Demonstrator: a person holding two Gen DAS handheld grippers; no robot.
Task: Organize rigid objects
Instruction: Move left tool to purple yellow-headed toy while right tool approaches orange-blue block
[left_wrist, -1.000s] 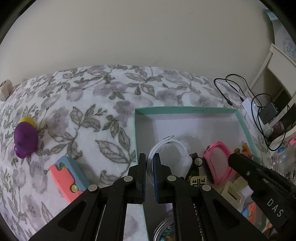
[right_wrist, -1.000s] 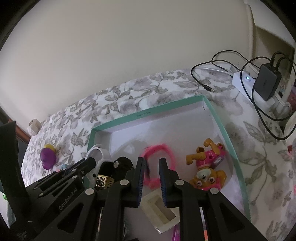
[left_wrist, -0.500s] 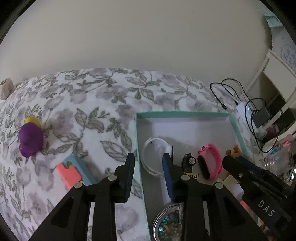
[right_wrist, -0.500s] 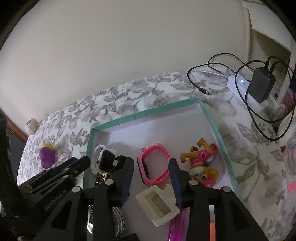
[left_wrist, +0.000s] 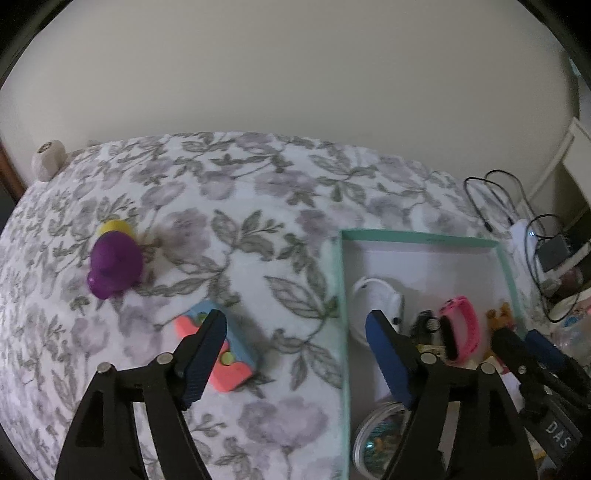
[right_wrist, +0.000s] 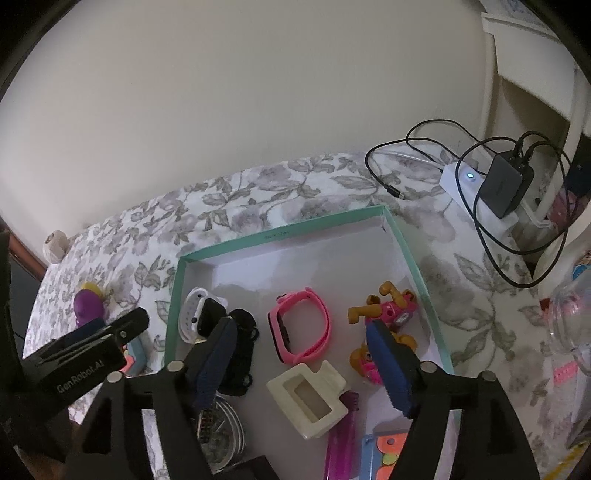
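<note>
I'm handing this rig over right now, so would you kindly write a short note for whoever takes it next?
Left gripper: jaws opening, nothing between them, above the bedspread just left of the box.
Right gripper: jaws opening, nothing gripped, over the box with the pink watch lying below it.
In the teal box: white watch, pink watch, black toy car, dog toy, cream frame, among other items.
Left to do: purple toy and the coral and blue toy lie on the bedspread outside the box.
</note>
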